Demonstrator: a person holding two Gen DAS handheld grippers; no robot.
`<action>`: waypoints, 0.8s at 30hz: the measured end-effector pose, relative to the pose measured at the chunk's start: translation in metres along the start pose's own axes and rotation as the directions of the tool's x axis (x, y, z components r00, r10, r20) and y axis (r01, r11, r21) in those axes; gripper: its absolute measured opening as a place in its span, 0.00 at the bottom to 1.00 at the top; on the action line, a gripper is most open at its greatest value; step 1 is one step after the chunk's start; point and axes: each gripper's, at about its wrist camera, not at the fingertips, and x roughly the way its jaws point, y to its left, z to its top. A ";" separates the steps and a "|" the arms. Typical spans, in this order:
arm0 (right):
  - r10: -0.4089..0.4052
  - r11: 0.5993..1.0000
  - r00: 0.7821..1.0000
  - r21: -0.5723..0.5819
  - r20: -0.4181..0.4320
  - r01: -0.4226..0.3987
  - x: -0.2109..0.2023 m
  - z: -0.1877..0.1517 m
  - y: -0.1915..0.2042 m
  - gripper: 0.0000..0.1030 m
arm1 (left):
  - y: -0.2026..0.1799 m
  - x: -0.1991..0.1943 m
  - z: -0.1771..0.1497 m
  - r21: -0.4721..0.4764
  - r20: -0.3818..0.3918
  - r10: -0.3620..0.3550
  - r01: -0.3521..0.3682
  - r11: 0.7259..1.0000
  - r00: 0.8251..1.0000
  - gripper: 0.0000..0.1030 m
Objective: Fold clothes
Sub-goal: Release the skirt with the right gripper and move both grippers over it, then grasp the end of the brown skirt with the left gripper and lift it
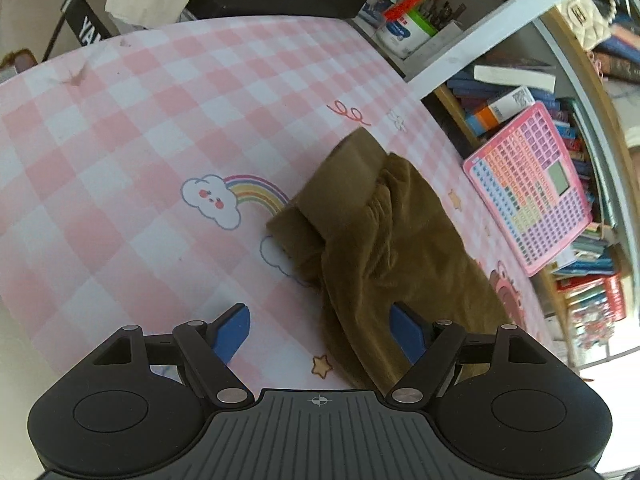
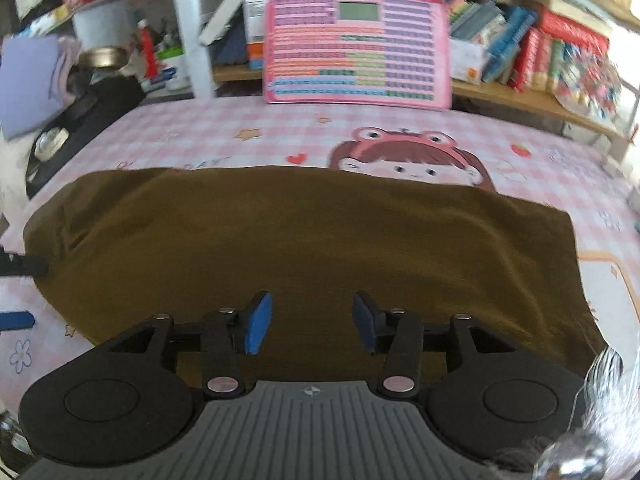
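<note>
Item one: an olive-brown soft fabric garment (image 2: pixel 280 240), which I am seeing lying on the pink-and-white checked table cover (image 1: pixel 120 140) printed with clouds, a rainbow and stars. Through the right wrist camera it is spreading wide and mostly flat across the cover; through the left one its near end is showing gathered folds and a turned-over flap.

Item two: my left gripper (image 1: pixel 320 330), black with blue pads, is hovering with its jaws spread wide, one pad over bare cover, the other over the garment's edge, gripping nothing.

Item three: my right gripper (image 2: pixel 312 322) is sitting over the garment's near edge, jaws parted and empty.

Item four: a pink rectangular chart board (image 2: pixel 356 46) is leaning against the wooden bookshelf (image 2: pixel 532 98) behind the table, well apart from the garment.
</note>
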 end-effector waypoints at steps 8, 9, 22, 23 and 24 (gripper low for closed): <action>-0.045 0.995 0.999 -0.087 0.018 0.046 0.007 0.004 0.044 0.49 | 0.019 0.003 0.012 -0.075 -0.023 -0.104 0.102 0.992 0.994 0.76; -0.050 0.994 0.999 -0.097 0.020 0.052 0.009 0.005 0.048 0.49 | 0.021 0.004 0.013 -0.098 -0.022 -0.119 0.116 0.988 0.993 0.76; -0.045 0.955 0.999 -0.293 -0.009 0.041 0.036 -0.003 0.110 0.47 | 0.018 0.030 0.028 -0.250 -0.019 -0.191 0.181 0.951 0.981 0.74; -0.044 0.954 0.999 -0.299 -0.021 0.036 0.037 -0.006 0.111 0.47 | 0.016 0.031 0.028 -0.256 -0.016 -0.190 0.179 0.950 0.982 0.74; -0.045 0.950 0.999 -0.311 -0.018 0.037 0.036 -0.008 0.113 0.47 | 0.015 0.033 0.028 -0.261 -0.013 -0.188 0.178 0.949 0.982 0.74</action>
